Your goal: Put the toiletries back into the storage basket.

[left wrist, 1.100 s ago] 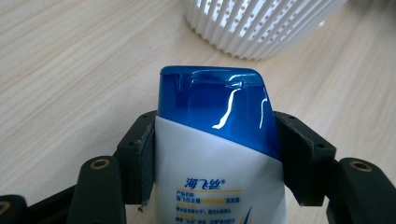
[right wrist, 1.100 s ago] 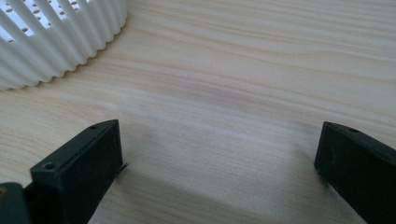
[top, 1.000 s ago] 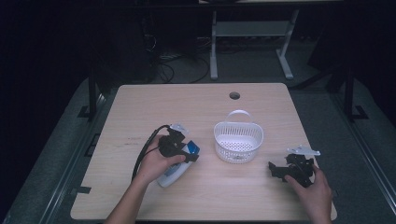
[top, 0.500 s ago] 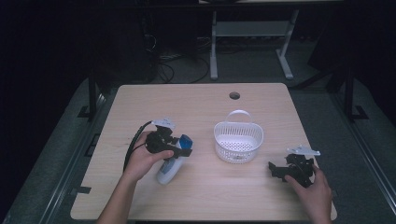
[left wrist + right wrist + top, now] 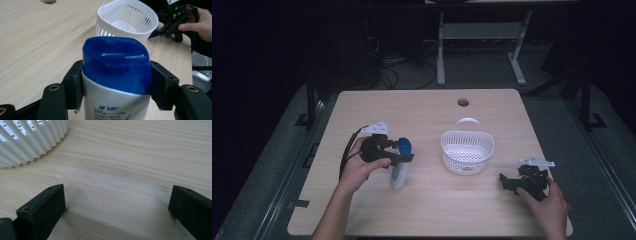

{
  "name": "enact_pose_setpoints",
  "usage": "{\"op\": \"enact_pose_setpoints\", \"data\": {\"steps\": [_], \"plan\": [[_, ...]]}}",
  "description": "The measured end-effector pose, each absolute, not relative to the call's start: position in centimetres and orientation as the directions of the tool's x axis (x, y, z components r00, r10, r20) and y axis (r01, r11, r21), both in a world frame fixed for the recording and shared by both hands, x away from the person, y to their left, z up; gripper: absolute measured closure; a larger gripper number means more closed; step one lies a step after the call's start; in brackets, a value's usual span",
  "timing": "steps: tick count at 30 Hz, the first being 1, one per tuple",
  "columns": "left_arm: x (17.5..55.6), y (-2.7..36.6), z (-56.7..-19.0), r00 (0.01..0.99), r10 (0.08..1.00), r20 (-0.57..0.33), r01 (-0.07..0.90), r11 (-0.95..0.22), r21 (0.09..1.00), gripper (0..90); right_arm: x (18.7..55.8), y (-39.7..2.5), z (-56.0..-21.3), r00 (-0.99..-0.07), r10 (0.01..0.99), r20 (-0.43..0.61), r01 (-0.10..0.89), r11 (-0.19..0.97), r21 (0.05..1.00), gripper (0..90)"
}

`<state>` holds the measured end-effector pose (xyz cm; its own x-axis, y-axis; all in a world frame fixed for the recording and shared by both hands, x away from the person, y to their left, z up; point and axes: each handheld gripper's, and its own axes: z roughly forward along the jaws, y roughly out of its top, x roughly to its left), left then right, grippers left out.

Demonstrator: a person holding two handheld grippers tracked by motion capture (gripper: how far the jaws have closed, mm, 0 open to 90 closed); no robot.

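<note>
White basket (image 5: pixel 467 152) beside gripped bottle (image 5: pixel 400 167)

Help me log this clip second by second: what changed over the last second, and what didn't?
The left gripper, shut on the white plastic bottle with the blue cap, drew back from the white slotted plastic basket toward the table's left and tipped the bottle from lying flat to nearly upright. The basket, the right gripper with its jaws open, and the pale wooden table stayed put.

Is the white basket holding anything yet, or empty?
Empty: the basket shows a bare floor; the bottle sits outside, clamped in the left gripper.
</note>
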<state>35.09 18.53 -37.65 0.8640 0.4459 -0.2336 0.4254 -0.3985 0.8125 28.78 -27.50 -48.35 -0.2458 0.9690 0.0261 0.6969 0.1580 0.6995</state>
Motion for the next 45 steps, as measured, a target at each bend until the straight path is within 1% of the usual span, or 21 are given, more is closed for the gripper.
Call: {"op": "enact_pose_setpoints", "data": {"steps": [21, 25, 32, 45], "plan": [[35.1, 19.2, -37.2, 0.882, 0.412, -0.230, 0.380, -0.331, 0.864, 37.7, 28.8, -27.5, -48.4, -0.246, 0.969, 0.026, 0.697, 0.158, 0.700, 0.4], [35.1, 19.1, -36.6, 0.889, 0.395, -0.233, 0.369, -0.313, 0.875, 37.8, 28.8, -27.5, -48.4, -0.245, 0.969, 0.027, 0.697, 0.157, 0.700, 0.4], [35.2, 18.5, -35.6, 0.901, 0.380, -0.210, 0.343, -0.326, 0.881, 37.8, 28.8, -27.5, -48.3, -0.247, 0.969, 0.027, 0.697, 0.159, 0.700, 0.4], [35.9, 17.3, -33.7, 0.917, 0.348, -0.193, 0.306, -0.308, 0.901, 37.8, 28.8, -27.5, -48.3, -0.246, 0.969, 0.026, 0.697, 0.158, 0.700, 0.4]]}}
